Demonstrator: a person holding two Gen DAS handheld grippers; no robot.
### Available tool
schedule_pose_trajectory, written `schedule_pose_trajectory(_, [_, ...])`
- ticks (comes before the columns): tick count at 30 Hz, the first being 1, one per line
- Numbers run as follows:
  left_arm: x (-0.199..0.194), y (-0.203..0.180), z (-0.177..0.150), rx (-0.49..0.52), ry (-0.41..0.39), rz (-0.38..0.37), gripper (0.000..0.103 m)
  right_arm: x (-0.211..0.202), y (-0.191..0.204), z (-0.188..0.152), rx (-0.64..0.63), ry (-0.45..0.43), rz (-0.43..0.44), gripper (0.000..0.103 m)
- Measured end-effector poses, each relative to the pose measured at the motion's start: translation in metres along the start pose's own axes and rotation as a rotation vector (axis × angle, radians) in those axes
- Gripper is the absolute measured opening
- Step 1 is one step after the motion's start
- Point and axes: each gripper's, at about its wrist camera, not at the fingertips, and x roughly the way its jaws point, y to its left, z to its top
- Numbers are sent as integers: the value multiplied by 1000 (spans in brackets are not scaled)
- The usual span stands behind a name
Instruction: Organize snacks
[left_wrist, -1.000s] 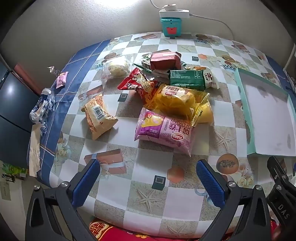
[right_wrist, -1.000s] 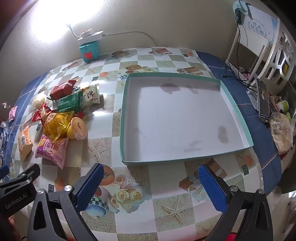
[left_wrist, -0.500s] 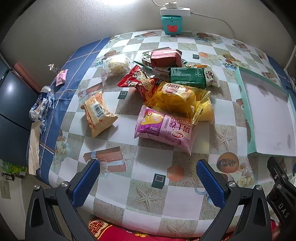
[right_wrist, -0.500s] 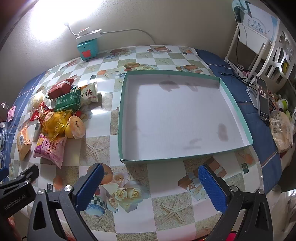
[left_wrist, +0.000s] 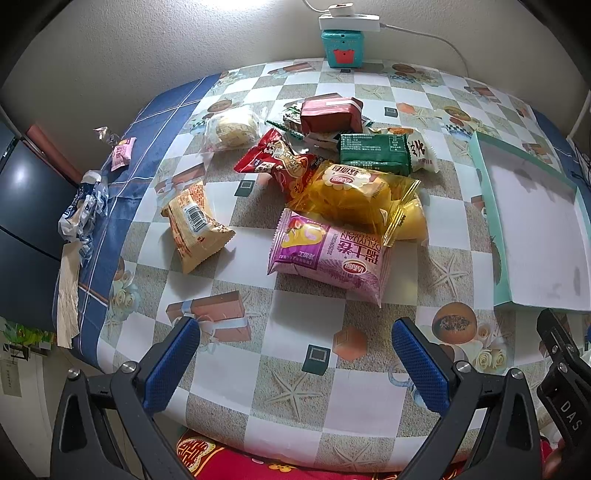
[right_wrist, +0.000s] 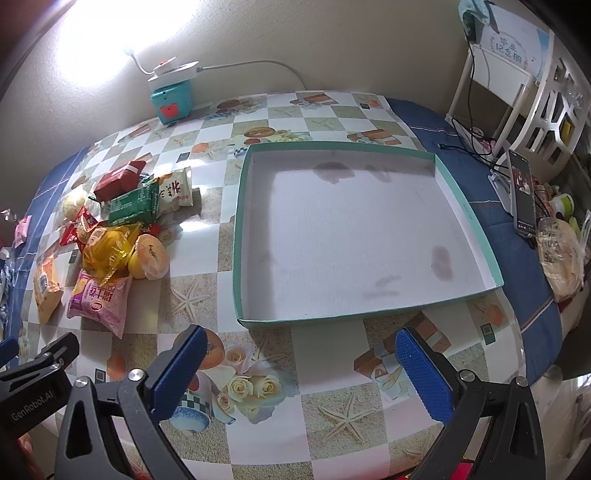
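Observation:
A heap of snack packets lies on the checked tablecloth: a pink packet (left_wrist: 328, 254) nearest me, a yellow bag (left_wrist: 354, 194) behind it, a red packet (left_wrist: 280, 164), a green packet (left_wrist: 375, 148), a dark red box (left_wrist: 328, 112), and an orange packet (left_wrist: 194, 225) off to the left. My left gripper (left_wrist: 293, 363) hangs open just short of the pink packet, holding nothing. A shallow teal-rimmed tray (right_wrist: 461, 206) with a white floor sits right of the heap. My right gripper (right_wrist: 303, 373) is open over the table in front of the tray's near wall. The same heap (right_wrist: 110, 236) shows at left.
A teal box (left_wrist: 341, 48) with a white power strip on top stands against the back wall. Crumpled wrappers (left_wrist: 83, 212) and a small pink sachet (left_wrist: 122, 153) lie on the blue left border. A phone (right_wrist: 521, 194), cables and a bagged flatbread (right_wrist: 561, 258) sit at the right edge.
Both views have crept slightly forward toward the table; the heap and the tray sit a little nearer. Both grippers stay open, and no snack has shifted.

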Motion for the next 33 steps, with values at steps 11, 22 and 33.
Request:
schedule_pose_trajectory(11, [0,0,0,0,0,0,103,0,-1,0,1,0,1,103])
schedule_pose_trajectory(22, [0,1,0,0,1,-1,103,1,-2,0,1,1,2,103])
schedule_pose_trajectory(33, [0,1,0,1,2,-1,103,1,-3,0,0,1,3,103])
